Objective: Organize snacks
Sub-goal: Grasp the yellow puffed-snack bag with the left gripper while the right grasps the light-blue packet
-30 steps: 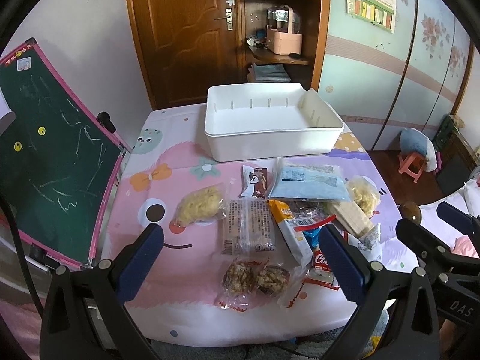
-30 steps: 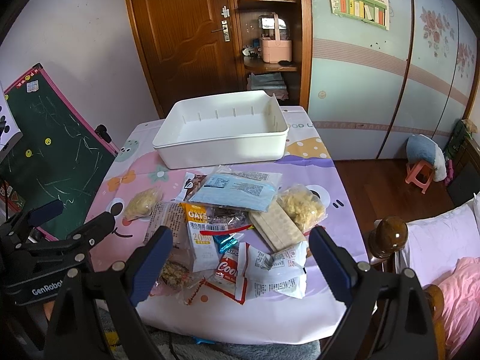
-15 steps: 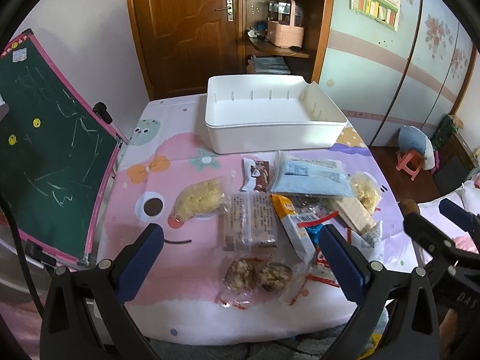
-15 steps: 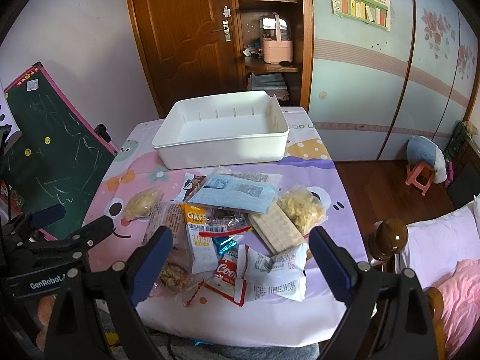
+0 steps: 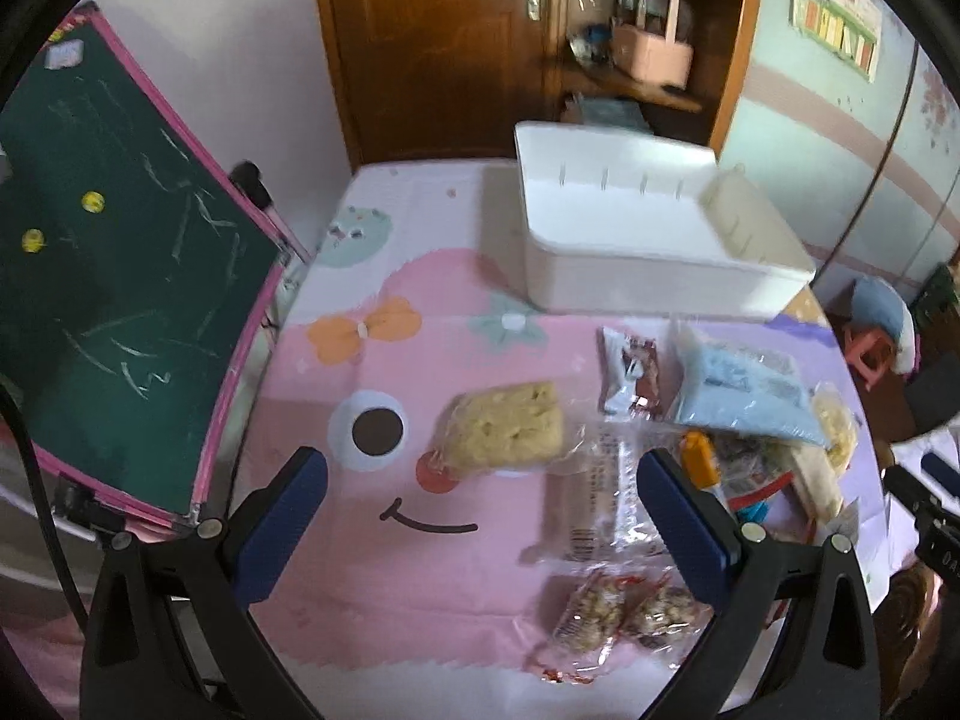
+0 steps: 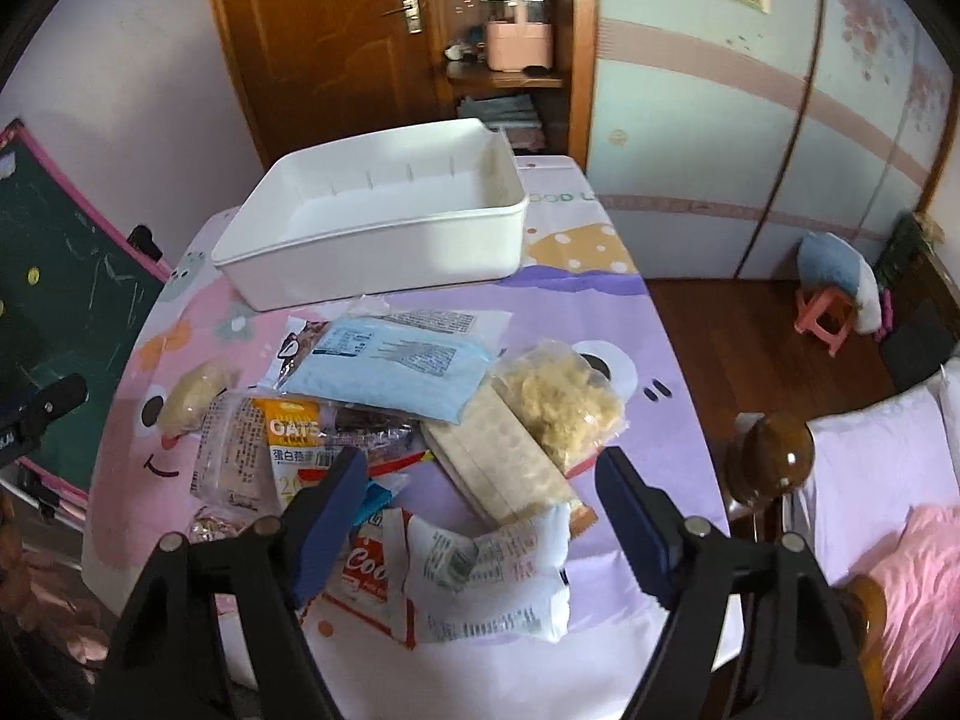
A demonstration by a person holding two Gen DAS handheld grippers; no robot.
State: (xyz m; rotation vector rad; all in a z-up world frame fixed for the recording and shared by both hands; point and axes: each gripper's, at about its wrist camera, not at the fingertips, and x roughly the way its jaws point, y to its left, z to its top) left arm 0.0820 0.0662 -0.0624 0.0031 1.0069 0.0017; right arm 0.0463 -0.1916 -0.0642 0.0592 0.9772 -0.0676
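Worktop (image 5: 372, 576): covered by a pink and lilac cartoon cloth; a green chalkboard (image 5: 120, 276) leans at its left edge.

Bin (image 6: 384, 267): white, rectangular, nothing inside; stands at the far edge of the worktop, behind all the snacks.

Snacks, lying flat on the cloth between the bin and the near edge:
- Yellow cake (image 5: 504, 429) in clear wrap, leftmost of the group, apart from the bin.
- Clear packet (image 5: 600, 492) with printed text, just right of the cake, touching its wrap.
- Nut clusters (image 5: 624, 609), two in clear wrap, at the near edge.
- Small brown-and-white sachet (image 5: 627, 369), near the bin's front wall.
- Blue pack (image 6: 390, 366), largest item, overlapping the ones beneath it.
- Oats bar (image 6: 294, 444), orange top, partly under the blue pack.
- Pale wafer bar (image 6: 498, 462), diagonal, beside a bag of yellow crisps (image 6: 558, 402).
- Red-and-white packet (image 6: 372, 570) and a white crumpled packet (image 6: 492, 576), nearest the near right corner.

Left claw (image 5: 483, 528): spread wide, holding nothing, hovering above the cloth in front of the cake.

Right claw (image 6: 480, 519): spread wide, holding nothing, above the white packet and the wafer bar.
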